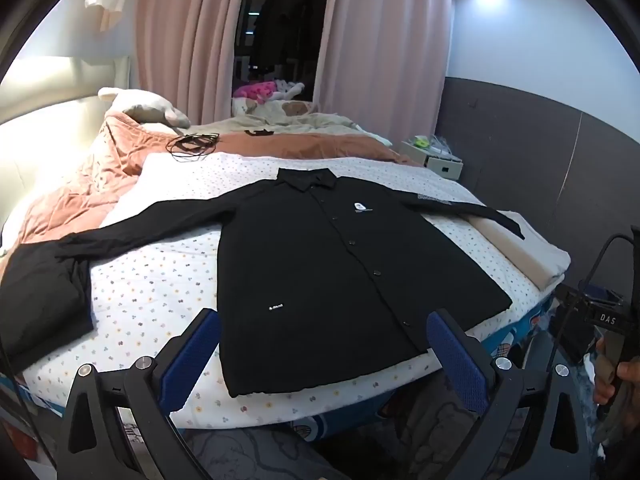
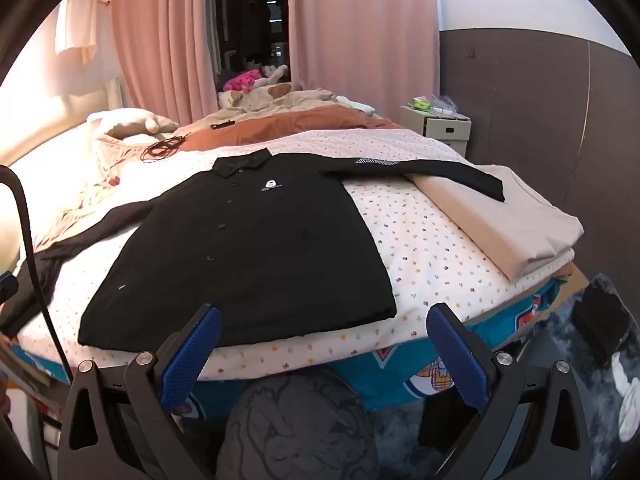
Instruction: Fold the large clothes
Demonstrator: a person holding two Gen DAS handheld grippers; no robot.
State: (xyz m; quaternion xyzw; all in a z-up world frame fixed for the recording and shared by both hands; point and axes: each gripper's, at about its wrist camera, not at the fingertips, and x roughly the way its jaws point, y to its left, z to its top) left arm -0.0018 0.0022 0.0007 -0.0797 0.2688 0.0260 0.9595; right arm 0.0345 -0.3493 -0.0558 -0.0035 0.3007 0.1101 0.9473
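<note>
Left wrist view is showing the bed [image 1: 168, 304] carrying a black shirt [image 1: 340, 280], lying flat, buttoned, with both sleeves spread wide. Folding is not yet beginning, I judge; the next move is calling for a sleeve to be pinched. The left gripper [image 1: 322, 354] and right gripper [image 2: 322, 350] are hovering near the hem, fingers apart, holding nothing.

Left hand-held gripper [image 1: 320, 354]: jaws spread wide, blue-padded fingers [image 1: 188, 364] level and pointing forward, nothing between them, touching nothing. Right hand-held gripper [image 2: 320, 354]: same wide-open stance, blue pads [image 2: 456, 356] bare, clear of contact. Right hand [image 1: 616, 372] seen at the edge of the left wrist view, wrapped around its handle, well apart from the left unit.
</note>
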